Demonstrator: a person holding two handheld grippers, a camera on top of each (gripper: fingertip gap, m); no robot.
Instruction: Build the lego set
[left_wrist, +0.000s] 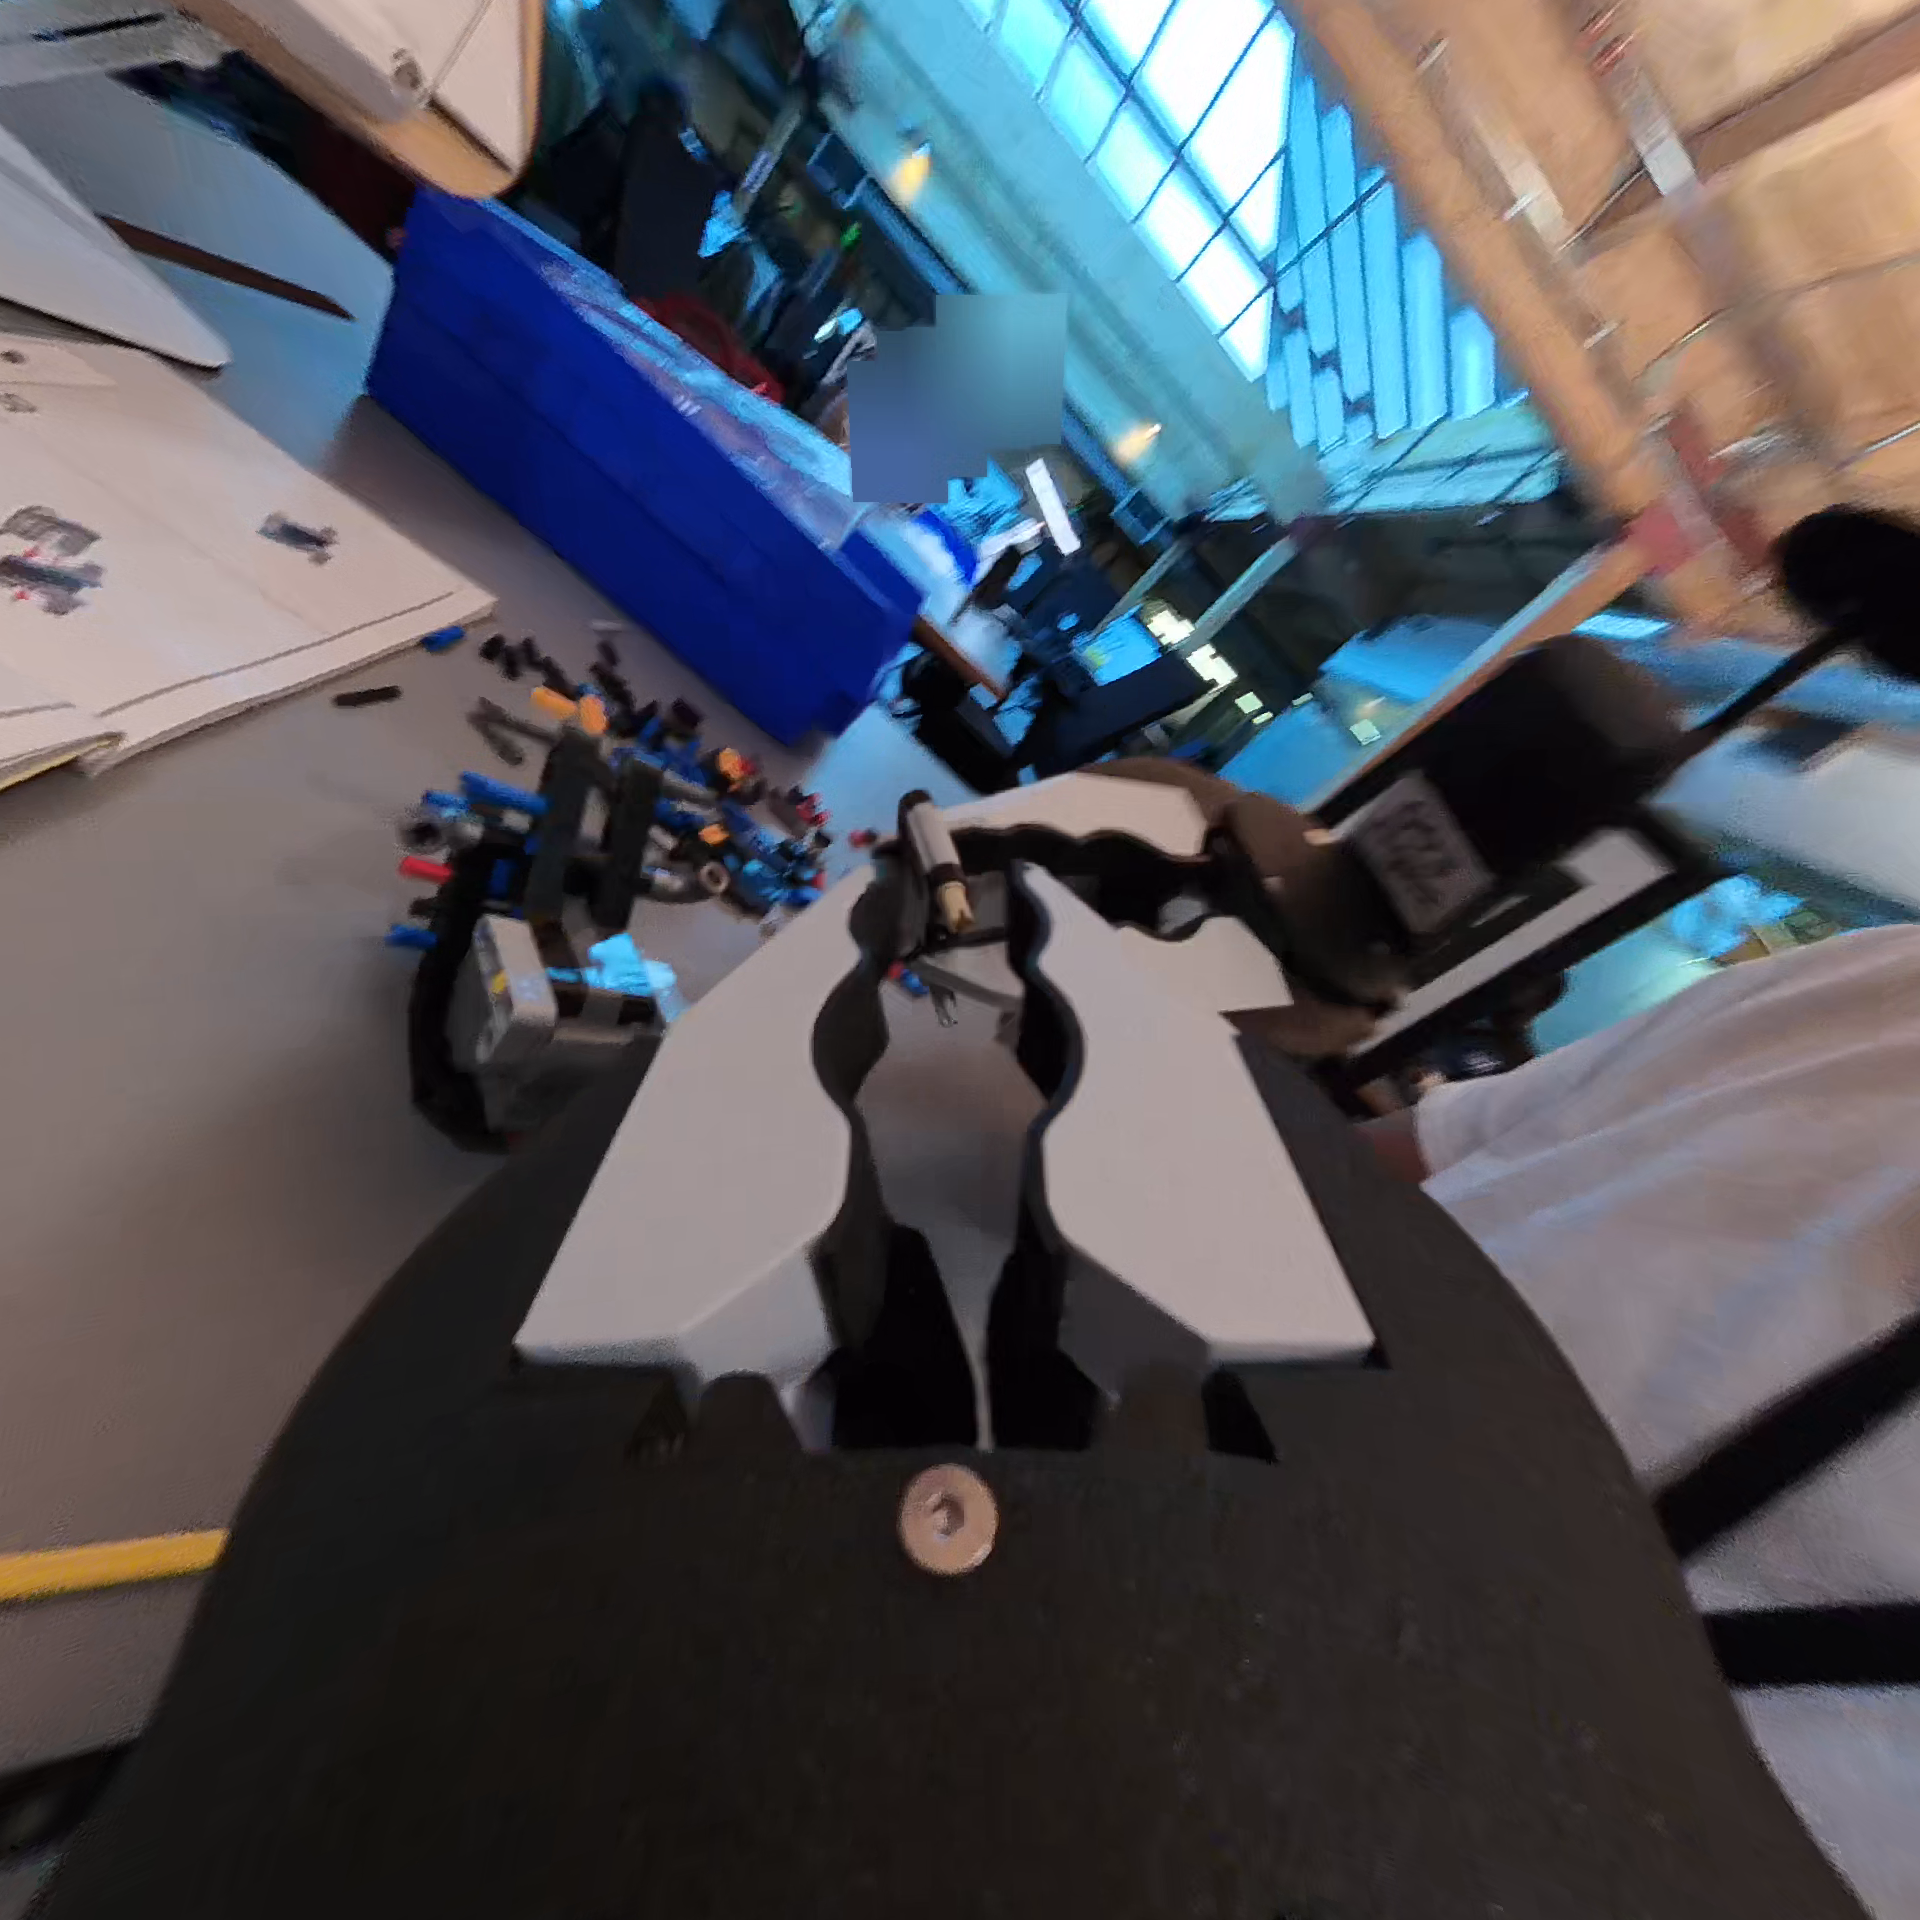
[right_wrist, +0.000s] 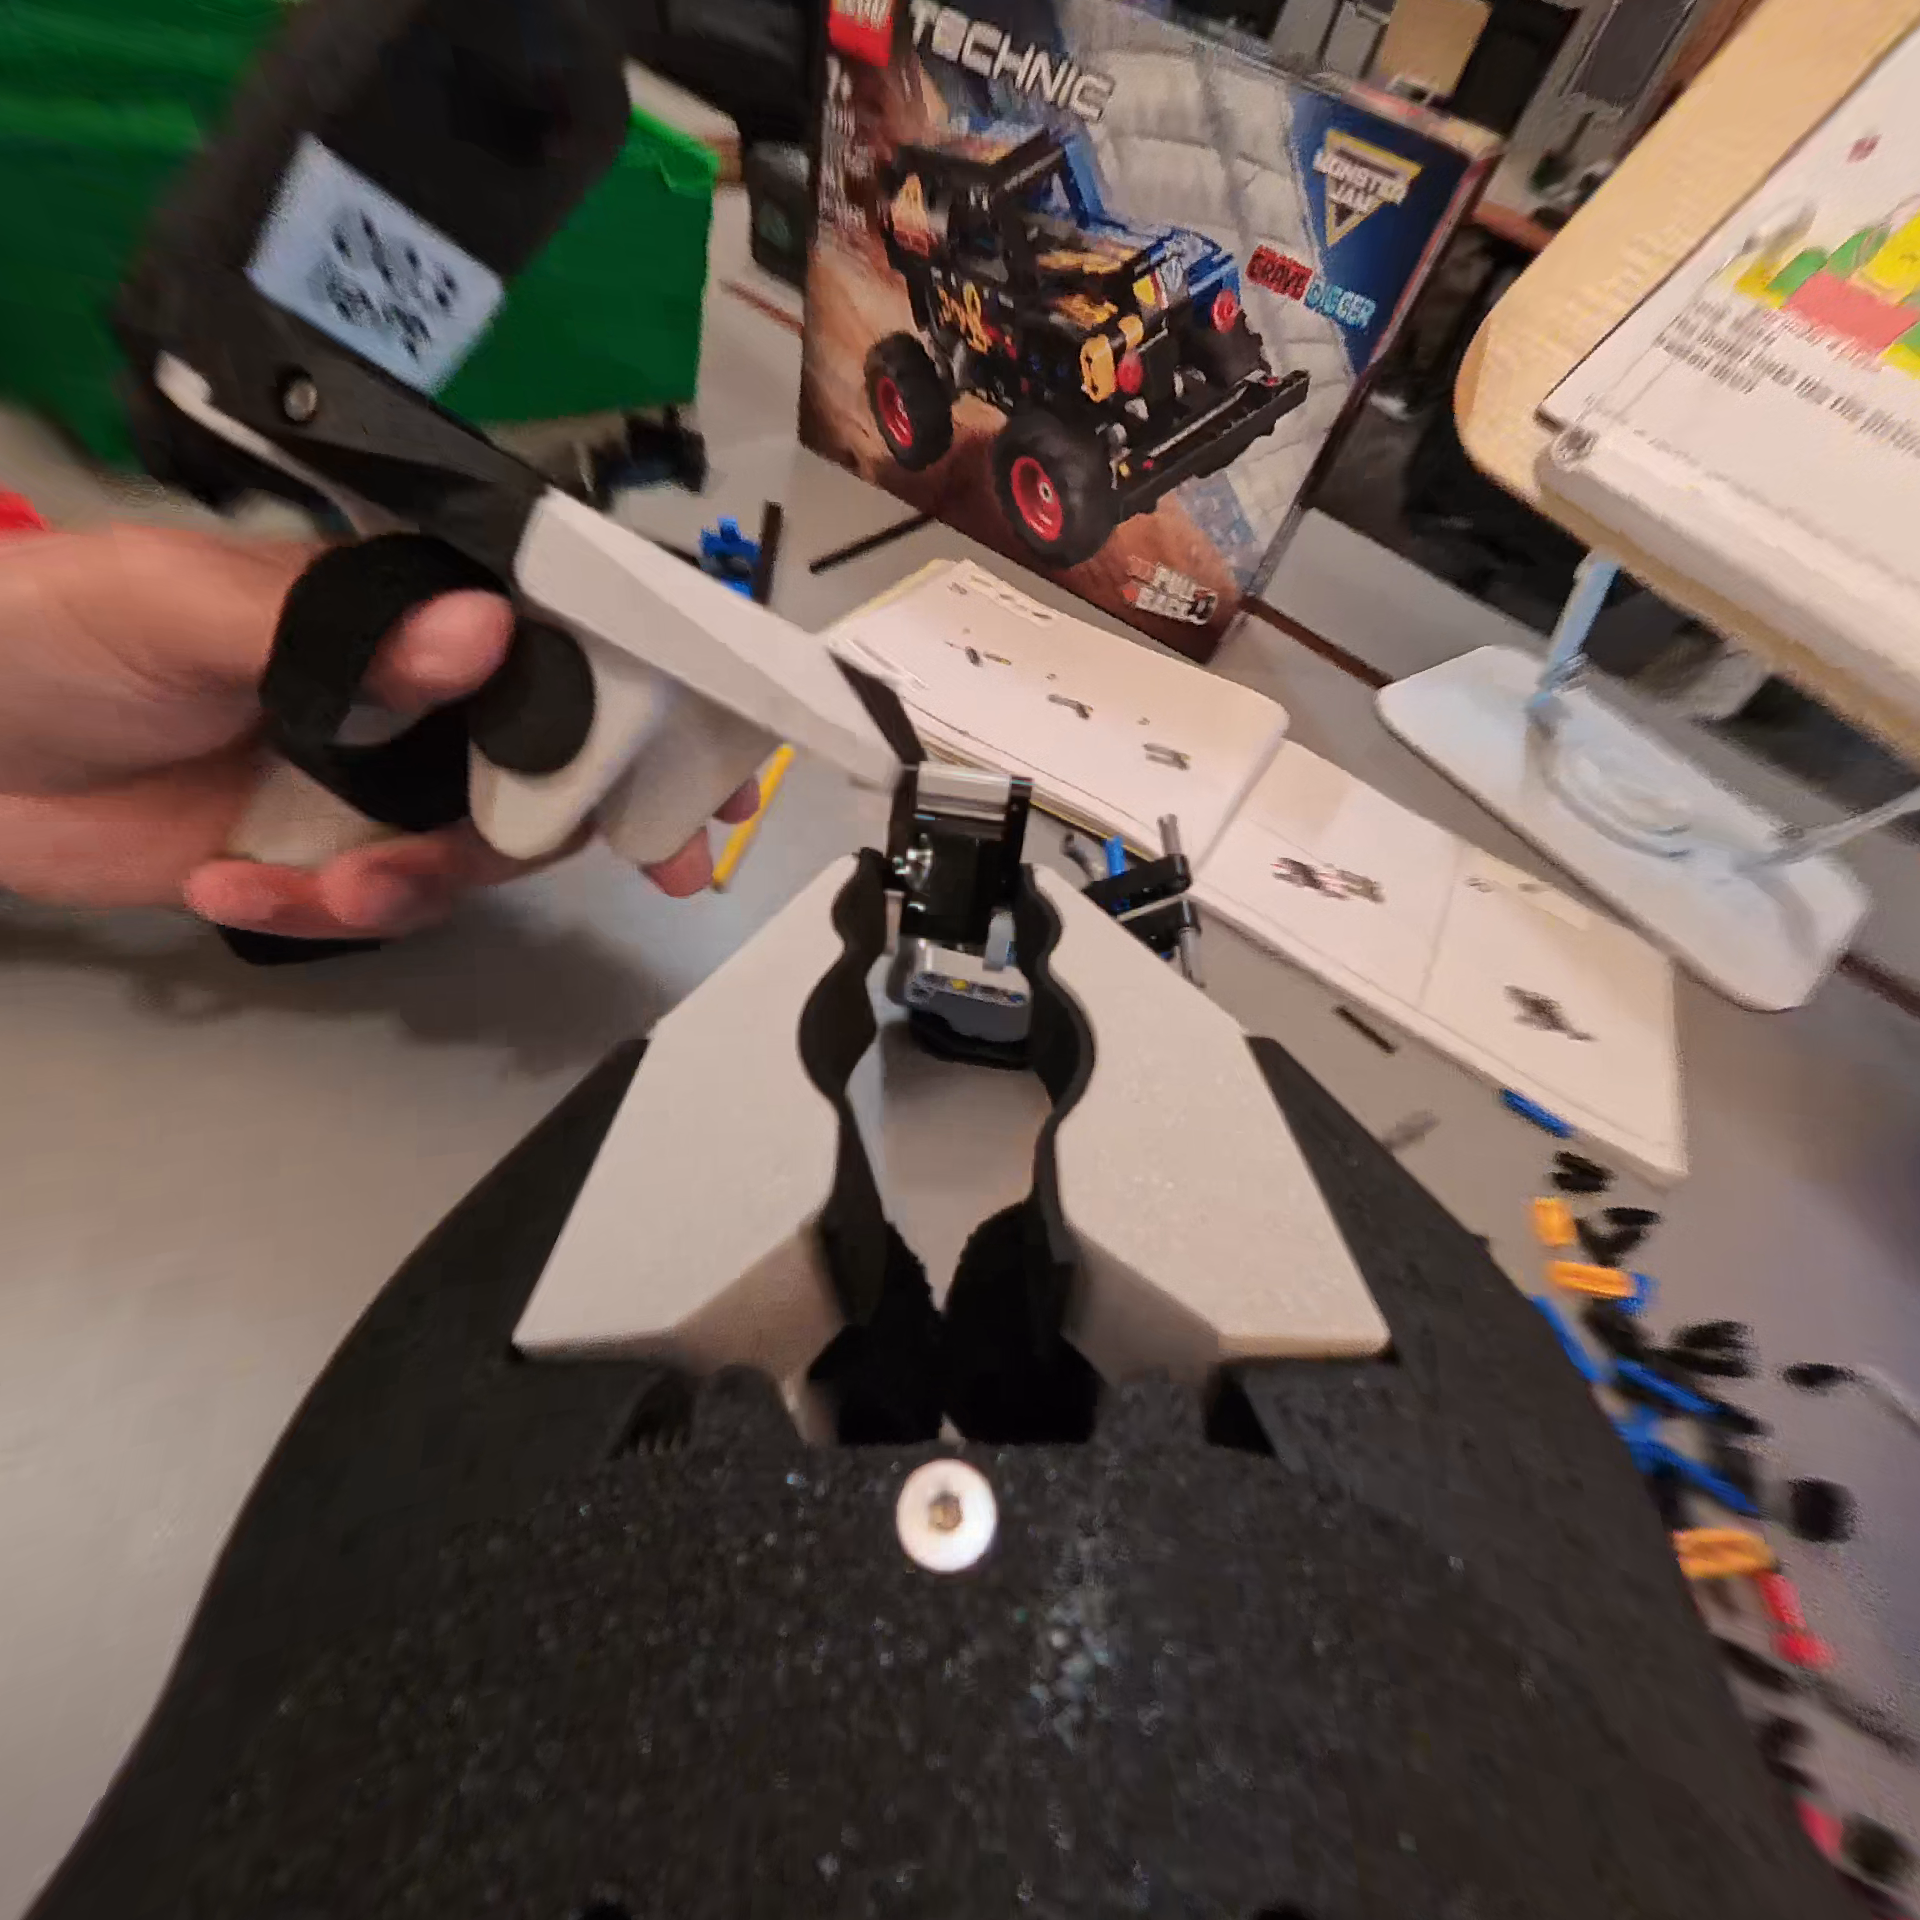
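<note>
Right wrist view shows a grey desk (right_wrist: 260, 1122) carrying the set's box (right_wrist: 1091, 312) with a truck pictured on it, standing at the far side. In front of the box lie open instruction sheets (right_wrist: 1351, 883), and loose blue, black and orange pieces (right_wrist: 1662, 1382) are scattered at the right.

A hand (right_wrist: 156, 707) holds the left tool (right_wrist: 894, 743) by its black loop; its tip touches the top of the small black and grey assembly (right_wrist: 961, 904). The right tool (right_wrist: 951, 914) is closed onto that assembly, which stands upright between its tips, above the desk.

Left wrist view shows a blue bin (left_wrist: 623, 468) on the desk, a partly built black frame (left_wrist: 540, 956) beside a pile of pieces, and the left tool (left_wrist: 940, 899) pinching a small grey pin (left_wrist: 935, 862), fingers nearly together.
</note>
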